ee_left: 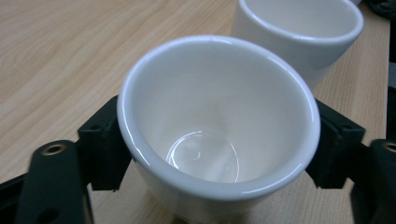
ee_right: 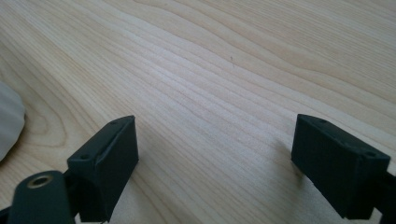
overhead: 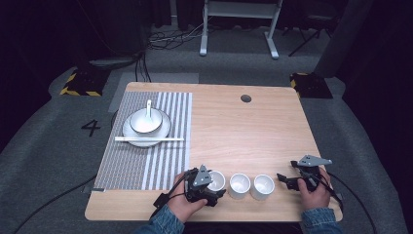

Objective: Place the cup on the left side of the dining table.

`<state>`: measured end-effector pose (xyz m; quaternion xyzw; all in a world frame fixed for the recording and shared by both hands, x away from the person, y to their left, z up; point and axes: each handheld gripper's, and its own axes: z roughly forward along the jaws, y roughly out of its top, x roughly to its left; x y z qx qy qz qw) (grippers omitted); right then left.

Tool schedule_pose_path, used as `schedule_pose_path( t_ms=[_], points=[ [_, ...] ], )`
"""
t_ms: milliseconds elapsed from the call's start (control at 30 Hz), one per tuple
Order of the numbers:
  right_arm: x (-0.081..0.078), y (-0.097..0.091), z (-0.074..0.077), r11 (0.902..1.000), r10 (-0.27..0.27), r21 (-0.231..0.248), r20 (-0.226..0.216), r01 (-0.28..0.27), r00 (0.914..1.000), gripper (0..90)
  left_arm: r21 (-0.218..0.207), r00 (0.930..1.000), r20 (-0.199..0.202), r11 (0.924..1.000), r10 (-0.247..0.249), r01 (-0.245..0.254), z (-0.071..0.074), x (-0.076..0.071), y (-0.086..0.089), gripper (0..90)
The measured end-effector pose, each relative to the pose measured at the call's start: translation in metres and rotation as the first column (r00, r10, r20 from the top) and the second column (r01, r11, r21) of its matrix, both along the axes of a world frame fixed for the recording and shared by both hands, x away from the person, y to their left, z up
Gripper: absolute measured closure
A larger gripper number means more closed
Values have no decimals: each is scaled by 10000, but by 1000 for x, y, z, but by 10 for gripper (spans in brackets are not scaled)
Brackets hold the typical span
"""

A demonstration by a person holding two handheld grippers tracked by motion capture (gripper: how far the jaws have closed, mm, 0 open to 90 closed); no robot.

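While clamped on the leftmost cup [ee_left: 218,135], sits left hand-held gripper [overhead: 213,190] at near table [overhead: 243,131] edge; lies placemat [overhead: 146,141] up-left of it. Rests right hand-held gripper [ee_right: 215,158] spread, empty, right of cups.

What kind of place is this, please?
Probably a recording studio or lab, not a home: a wooden table stands on grey carpet with hazard-striped blocks, floor cables and dark surroundings.
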<state>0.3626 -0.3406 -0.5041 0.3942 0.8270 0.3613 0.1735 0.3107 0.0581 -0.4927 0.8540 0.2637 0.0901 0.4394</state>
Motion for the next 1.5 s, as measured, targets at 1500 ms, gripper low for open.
schedule_pose_path(
  t_ms=[1500],
  points=[
    [0,0,0,10000,7,-12,3,-7,10000,148,318,9990,96,9986,428,-431,41,2,21,264]
  ],
)
